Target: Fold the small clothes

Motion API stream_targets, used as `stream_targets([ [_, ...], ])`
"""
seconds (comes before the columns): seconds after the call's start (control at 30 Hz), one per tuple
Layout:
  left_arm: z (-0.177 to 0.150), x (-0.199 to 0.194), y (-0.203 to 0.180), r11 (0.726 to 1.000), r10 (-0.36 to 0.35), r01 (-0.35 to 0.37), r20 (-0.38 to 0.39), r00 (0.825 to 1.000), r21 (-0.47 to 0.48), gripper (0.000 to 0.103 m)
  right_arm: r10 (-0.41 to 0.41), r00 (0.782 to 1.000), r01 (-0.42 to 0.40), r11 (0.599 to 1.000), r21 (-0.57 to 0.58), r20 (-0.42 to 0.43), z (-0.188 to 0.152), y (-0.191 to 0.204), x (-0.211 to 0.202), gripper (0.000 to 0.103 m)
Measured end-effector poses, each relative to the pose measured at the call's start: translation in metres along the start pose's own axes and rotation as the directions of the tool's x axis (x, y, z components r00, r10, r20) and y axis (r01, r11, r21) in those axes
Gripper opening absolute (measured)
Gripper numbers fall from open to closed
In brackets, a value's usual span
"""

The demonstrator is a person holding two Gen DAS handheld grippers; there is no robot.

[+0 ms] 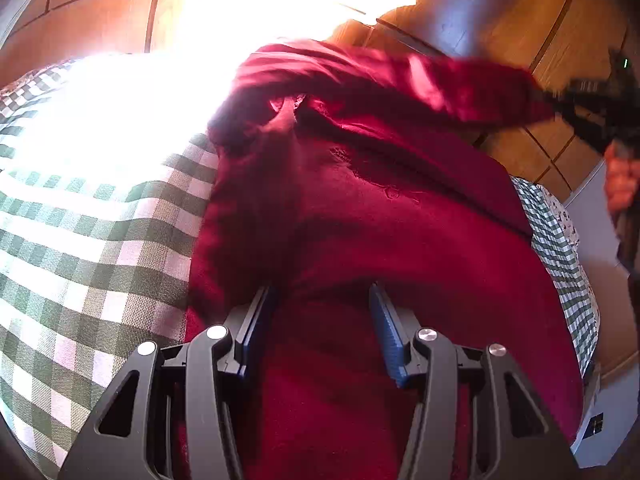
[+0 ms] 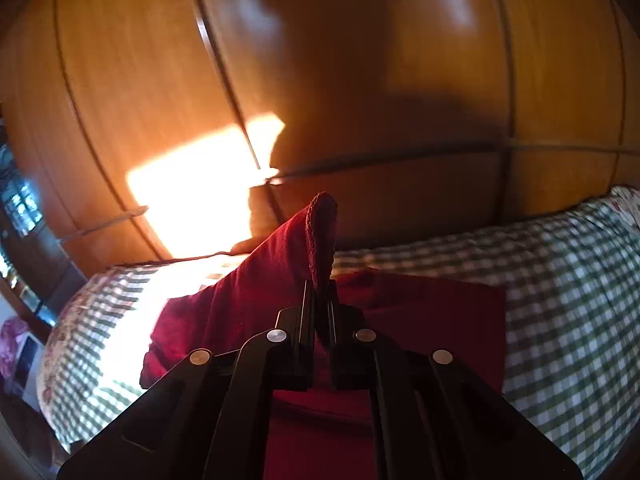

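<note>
Right wrist view: right gripper [image 2: 320,292] pinches the red garment's [image 2: 280,264] edge at twelve o'clock; left gripper [image 1: 324,320] spread over it on the checked bedspread [image 1: 92,216].

Harsh sun glare whitens the checked cloth [image 1: 92,240]; wooden panels [image 2: 400,60] blurred, dim, fisheye-bent at edges.

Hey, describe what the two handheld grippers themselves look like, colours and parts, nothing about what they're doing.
Both are matte black plastic linkage frames with triangular cut-outs and round silver pivot pins. The left gripper has flat fingers faced with ribbed blue pads. The right gripper has slim black fingers; its pad colour can't be made out. No cables or printed markings show. From the left wrist view, a bare hand grips the right tool.
</note>
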State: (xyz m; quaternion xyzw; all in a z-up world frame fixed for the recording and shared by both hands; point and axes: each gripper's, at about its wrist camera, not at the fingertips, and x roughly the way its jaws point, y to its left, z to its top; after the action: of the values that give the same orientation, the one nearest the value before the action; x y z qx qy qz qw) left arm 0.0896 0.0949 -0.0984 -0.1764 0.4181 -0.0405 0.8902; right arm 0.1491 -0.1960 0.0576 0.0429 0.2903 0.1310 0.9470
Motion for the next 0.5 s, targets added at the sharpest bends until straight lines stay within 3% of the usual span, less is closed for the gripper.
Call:
stream_targets([
  [0.2, 0.006, -0.001, -0.002, 1.000, 0.008, -0.008, -0.033, 0.999, -0.004, 0.048, -0.131, 0.978, 0.152, 0.980, 0.125, -0.162, -0.062, -0.073, 0.051, 0.004],
  [0.3, 0.017, -0.008, -0.001, 0.999, -0.003, 0.001, -0.061, 0.998, -0.033, 0.048, -0.137, 0.968, 0.171, 0.973, 0.155, -0.210, -0.084, -0.083, 0.072, 0.004],
  [0.4, 0.039, -0.021, 0.012, 0.995, -0.035, 0.032, -0.030, 0.999, -0.094, 0.049, -0.124, 0.972, 0.158, 0.974, 0.162, -0.201, -0.089, -0.087, 0.075, 0.004],
  [0.5, 0.068, -0.021, 0.034, 0.983, -0.044, 0.044, 0.002, 0.999, -0.180, 0.056, -0.112, 0.973, 0.145, 0.977, 0.154, -0.201, -0.087, -0.087, 0.073, 0.004],
])
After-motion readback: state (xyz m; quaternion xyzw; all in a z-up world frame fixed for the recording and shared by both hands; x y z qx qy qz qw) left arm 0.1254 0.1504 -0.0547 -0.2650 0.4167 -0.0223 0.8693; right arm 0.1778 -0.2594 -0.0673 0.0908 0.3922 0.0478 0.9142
